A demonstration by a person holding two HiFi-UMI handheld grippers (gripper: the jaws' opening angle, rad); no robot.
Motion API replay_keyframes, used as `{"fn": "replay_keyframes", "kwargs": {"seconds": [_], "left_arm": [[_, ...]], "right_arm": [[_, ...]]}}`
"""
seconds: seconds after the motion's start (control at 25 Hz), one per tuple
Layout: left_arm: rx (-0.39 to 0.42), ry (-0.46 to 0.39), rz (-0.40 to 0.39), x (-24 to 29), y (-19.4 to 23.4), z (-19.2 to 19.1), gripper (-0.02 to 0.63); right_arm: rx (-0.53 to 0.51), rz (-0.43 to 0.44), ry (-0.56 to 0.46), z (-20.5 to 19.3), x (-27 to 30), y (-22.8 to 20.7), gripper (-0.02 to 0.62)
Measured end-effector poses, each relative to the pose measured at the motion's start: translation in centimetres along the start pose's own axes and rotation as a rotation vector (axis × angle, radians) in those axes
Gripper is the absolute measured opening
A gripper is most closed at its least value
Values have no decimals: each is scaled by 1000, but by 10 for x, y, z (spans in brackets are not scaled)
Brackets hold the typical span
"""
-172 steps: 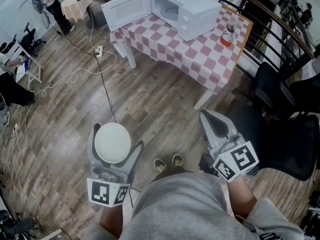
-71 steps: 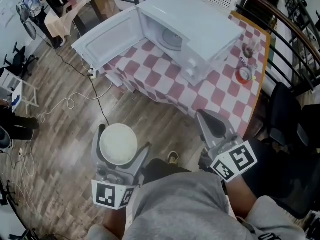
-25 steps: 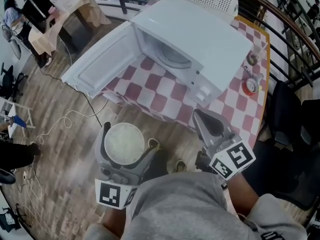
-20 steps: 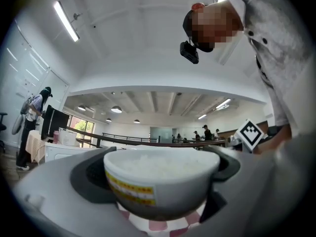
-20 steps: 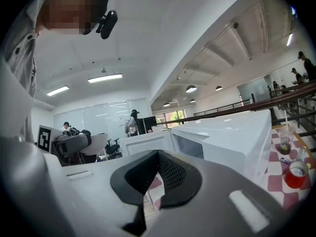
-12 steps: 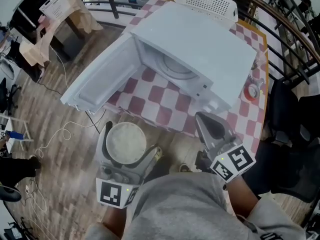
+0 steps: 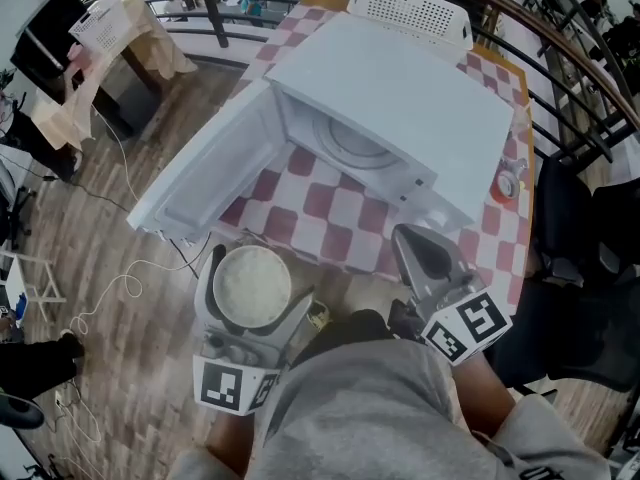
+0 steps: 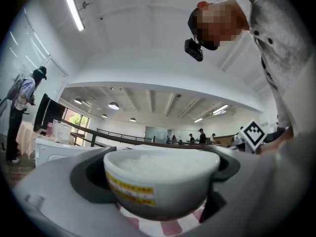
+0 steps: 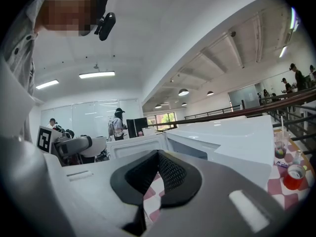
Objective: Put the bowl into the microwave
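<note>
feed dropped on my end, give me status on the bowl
Left tongs shut on bowl, not yet at microwave. Right tongs shut, empty. Door open, cavity unblocked.

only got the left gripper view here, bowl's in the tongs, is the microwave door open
Observer: Yes. In the head view the door of the microwave stands wide open, swung out to the left.
Operator: anything already inside
Observer: Only the turntable shows, with nothing on the part in view.
Operator: and the right tongs
Observer: The right tongs are shut, with nothing in them.
</note>
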State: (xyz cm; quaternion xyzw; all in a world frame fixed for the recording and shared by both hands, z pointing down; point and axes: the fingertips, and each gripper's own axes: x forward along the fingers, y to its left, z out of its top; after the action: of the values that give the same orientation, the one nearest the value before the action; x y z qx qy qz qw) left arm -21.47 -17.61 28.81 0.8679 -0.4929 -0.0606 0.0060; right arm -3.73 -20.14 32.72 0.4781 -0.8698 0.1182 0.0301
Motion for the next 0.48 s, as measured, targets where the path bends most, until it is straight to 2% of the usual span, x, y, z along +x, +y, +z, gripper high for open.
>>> {"fn": "replay_keyframes", "kwargs": {"seconds": [0.48], "left_arm": [[-8, 24, -77, 30, 1, -10, 543]], "right_arm": [[23, -61, -20, 0, 1, -9, -6]]}}
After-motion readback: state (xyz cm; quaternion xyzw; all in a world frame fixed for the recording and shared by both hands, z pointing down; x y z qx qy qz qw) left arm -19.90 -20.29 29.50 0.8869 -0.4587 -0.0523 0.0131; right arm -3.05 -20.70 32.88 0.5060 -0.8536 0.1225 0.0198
